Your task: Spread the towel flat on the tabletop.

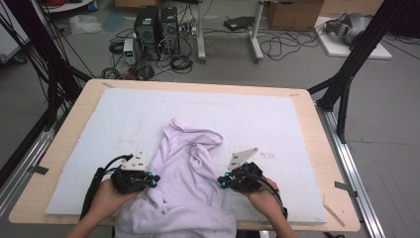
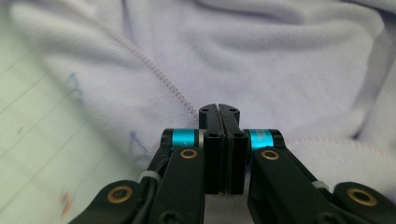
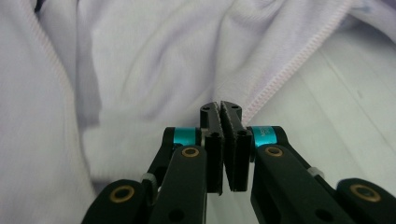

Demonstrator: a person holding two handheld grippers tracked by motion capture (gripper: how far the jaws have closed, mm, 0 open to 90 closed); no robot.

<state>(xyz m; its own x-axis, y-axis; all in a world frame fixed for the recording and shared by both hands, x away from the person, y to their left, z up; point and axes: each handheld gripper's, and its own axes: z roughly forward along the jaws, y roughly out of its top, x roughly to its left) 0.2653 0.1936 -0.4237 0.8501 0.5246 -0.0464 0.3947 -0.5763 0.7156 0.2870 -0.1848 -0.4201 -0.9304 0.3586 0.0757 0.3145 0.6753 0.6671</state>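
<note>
- Garment [image 1: 185, 173]: pale lilac, crumpled, lying on the white mat [image 1: 277, 124] at the near middle of the table [image 1: 317, 129], its lower part hanging over the near edge.
- Left gripper [image 1: 154, 179]: at the garment's left edge, pointing inward. In the left gripper view its jaws are pressed together with no cloth between them; the stitched hem [image 2: 163, 79] lies just beyond the tips.
- Right gripper [image 1: 223, 183]: at the garment's right edge, pointing inward. In the right gripper view its jaws meet at the tips, holding nothing, just beside a stitched edge [image 3: 299, 56].
</note>
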